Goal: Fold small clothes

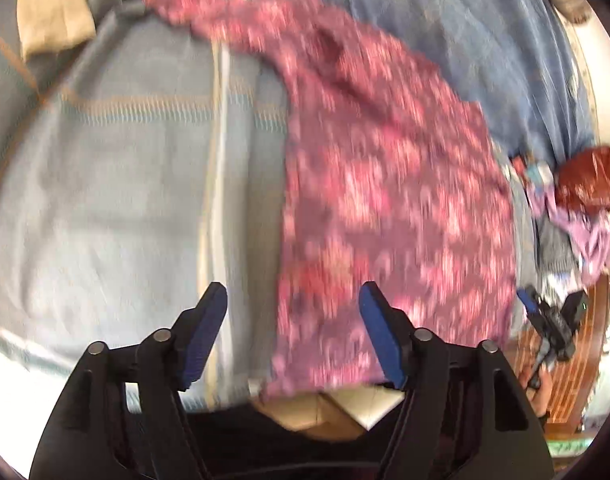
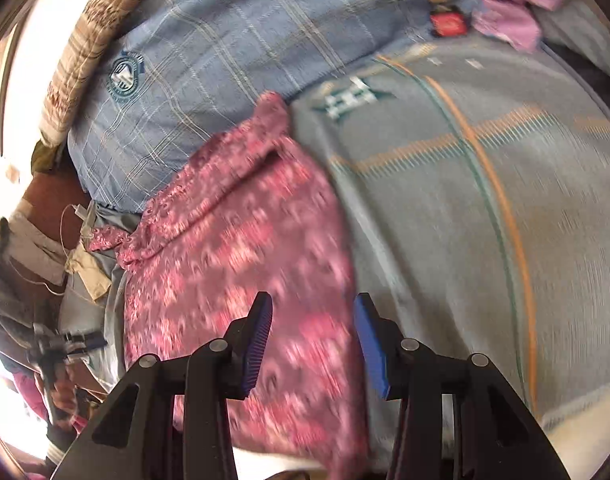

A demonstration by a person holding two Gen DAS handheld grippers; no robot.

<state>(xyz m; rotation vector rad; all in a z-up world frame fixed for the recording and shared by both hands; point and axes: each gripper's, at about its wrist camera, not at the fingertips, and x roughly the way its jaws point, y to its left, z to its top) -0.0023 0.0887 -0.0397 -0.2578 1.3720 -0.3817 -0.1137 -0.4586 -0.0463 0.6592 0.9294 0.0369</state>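
Pink patterned garment point(image 1: 385, 184) flat on bedspread point(image 1: 105, 184), beneath wide-open, empty left tongs point(image 1: 293, 320) and right tongs point(image 2: 313, 332).

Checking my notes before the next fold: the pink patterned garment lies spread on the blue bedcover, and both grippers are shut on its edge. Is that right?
Not quite. The pink garment does lie spread on the blue bedcover, but neither gripper is shut on it. The left gripper and the right gripper are both open, with nothing between the jaws; each wrist view shows this.
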